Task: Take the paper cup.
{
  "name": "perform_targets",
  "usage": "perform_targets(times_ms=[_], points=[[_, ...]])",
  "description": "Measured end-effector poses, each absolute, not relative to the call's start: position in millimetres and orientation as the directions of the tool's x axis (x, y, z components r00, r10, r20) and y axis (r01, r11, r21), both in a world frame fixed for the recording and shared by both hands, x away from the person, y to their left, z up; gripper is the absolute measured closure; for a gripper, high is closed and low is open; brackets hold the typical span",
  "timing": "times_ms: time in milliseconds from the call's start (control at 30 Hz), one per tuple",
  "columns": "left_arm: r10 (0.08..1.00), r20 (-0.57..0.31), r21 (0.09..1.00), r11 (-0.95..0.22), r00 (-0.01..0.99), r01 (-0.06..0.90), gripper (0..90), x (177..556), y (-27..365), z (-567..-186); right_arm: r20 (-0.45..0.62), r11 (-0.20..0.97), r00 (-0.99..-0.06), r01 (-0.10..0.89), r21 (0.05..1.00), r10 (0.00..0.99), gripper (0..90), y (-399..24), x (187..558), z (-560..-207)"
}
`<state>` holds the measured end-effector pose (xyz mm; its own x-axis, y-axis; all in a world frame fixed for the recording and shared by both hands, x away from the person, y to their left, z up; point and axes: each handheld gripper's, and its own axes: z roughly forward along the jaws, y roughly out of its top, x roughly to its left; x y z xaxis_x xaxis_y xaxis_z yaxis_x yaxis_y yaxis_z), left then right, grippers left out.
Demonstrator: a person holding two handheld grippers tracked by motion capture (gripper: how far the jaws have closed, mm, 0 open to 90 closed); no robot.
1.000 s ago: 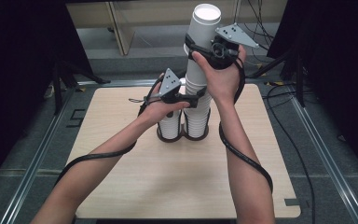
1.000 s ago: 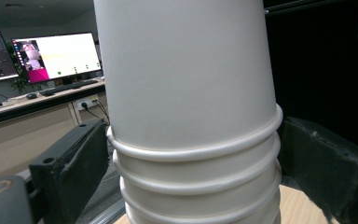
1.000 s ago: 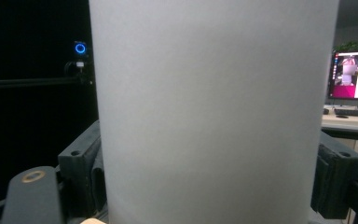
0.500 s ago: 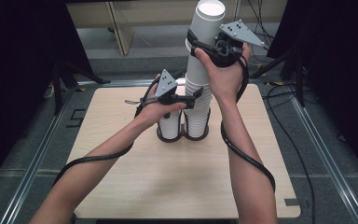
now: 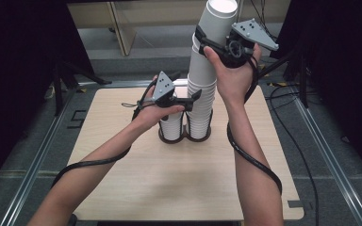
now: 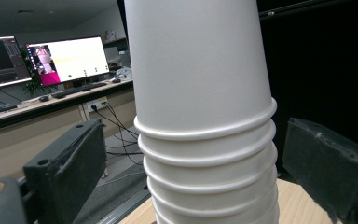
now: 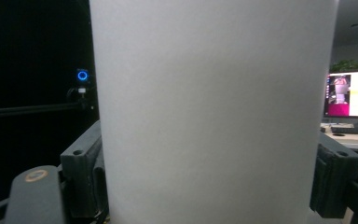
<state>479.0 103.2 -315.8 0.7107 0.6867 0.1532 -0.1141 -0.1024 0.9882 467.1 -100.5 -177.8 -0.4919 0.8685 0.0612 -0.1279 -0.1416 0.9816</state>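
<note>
Clamping the upper part of the tall stack of white paper cups (image 5: 206, 70), your right gripper (image 5: 206, 43) has both black jaws pressed against the cup wall, 1 on each side, as the right gripper view shows with the white wall (image 7: 214, 112) between the 2 pads. Your left gripper (image 5: 194, 98) sits lower down with its jaws released: in the left gripper view the nested rims (image 6: 205, 149) stand between the 2 pads with a clear gap on each side, and those jaws have just been opening.

The tall stack's long axis runs nearly upright, leaning a little toward the far right at the top in the high view. The cups are upside down, so the closed bases point up and the rolled rims point down. Its foot rests in the right ring of a dark 2-ring holder (image 5: 185, 137) near the middle of the wooden table (image 5: 122, 174). A shorter stack of cups (image 5: 172, 127) stands in the left ring, just beside the tall one and under your left hand (image 5: 153, 113).
</note>
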Motion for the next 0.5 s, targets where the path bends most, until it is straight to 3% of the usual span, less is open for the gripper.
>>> perform_targets(times_ms=[500], points=[[0.679,0.156,0.987,-0.086,0.717,-0.133,0.0,454.8,119.9,-317.2,0.031,-0.123,-0.469,-0.166,0.979,0.883,18.6,-117.6,438.1,-179.7]])
